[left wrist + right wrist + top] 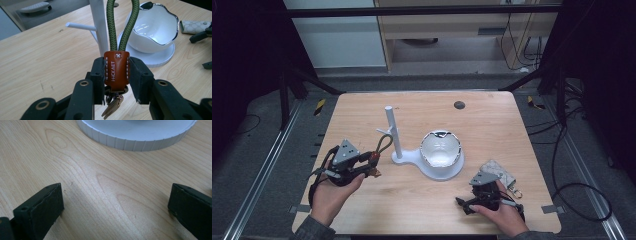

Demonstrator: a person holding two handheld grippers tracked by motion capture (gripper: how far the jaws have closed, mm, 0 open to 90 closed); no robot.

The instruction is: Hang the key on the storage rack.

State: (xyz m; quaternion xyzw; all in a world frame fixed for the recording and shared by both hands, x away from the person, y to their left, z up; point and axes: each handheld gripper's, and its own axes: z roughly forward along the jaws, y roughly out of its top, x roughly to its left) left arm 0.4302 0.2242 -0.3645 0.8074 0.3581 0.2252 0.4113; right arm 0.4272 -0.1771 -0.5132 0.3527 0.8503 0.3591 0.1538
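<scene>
My left gripper (116, 75) is shut on the brown leather tab (116, 71) of a keychain, whose green cord loop (122, 22) rises upward and whose brass keys (112, 107) hang below. In the high view the left gripper (371, 162) holds the keychain (379, 150) left of the white peg stand (393, 132), with the loop close to a low peg. The white bowl (440, 149) sits on the stand's round base (439, 172). My right gripper (463, 204) rests low at the table's front right, open, with bare wood between its jaws in the right gripper view.
A patterned key pouch (498, 172) with a metal clasp lies just behind the right gripper. A dark round hole (459, 105) marks the far side of the wooden table (362, 115). The base's ribbed rim (135, 142) is ahead of the right jaws.
</scene>
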